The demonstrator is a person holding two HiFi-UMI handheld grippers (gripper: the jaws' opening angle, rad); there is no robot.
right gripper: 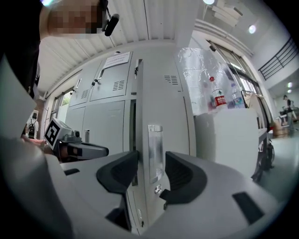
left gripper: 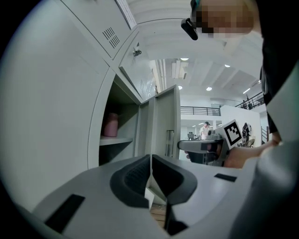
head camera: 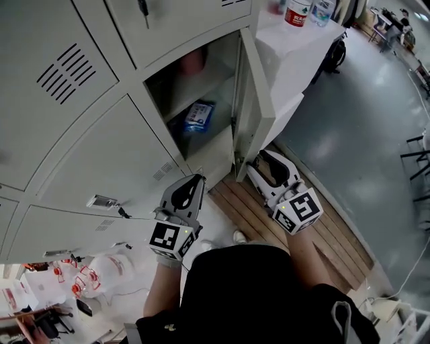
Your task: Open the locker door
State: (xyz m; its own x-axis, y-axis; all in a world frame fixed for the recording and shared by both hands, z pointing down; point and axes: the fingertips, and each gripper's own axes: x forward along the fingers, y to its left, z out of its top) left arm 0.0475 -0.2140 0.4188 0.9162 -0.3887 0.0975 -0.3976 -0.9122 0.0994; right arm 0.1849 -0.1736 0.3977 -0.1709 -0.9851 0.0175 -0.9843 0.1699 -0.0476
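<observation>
The grey locker door (head camera: 252, 101) stands swung out from its compartment, edge-on to me. My right gripper (head camera: 259, 161) is at the door's lower free edge. In the right gripper view my right gripper (right gripper: 150, 170) is open, and the door's edge with its metal handle plate (right gripper: 155, 149) stands between the pads without being pressed. My left gripper (head camera: 195, 181) hangs in front of the lower lockers, left of the open compartment. Its jaws meet with nothing between them, as the left gripper view shows of my left gripper (left gripper: 150, 168).
Inside the open compartment lie a blue packet (head camera: 198, 115) and a pink cup (left gripper: 110, 125) on a shelf. A white counter (head camera: 302, 47) with bottles (head camera: 295, 12) stands right of the lockers. Wooden slats (head camera: 269, 215) cover the floor below.
</observation>
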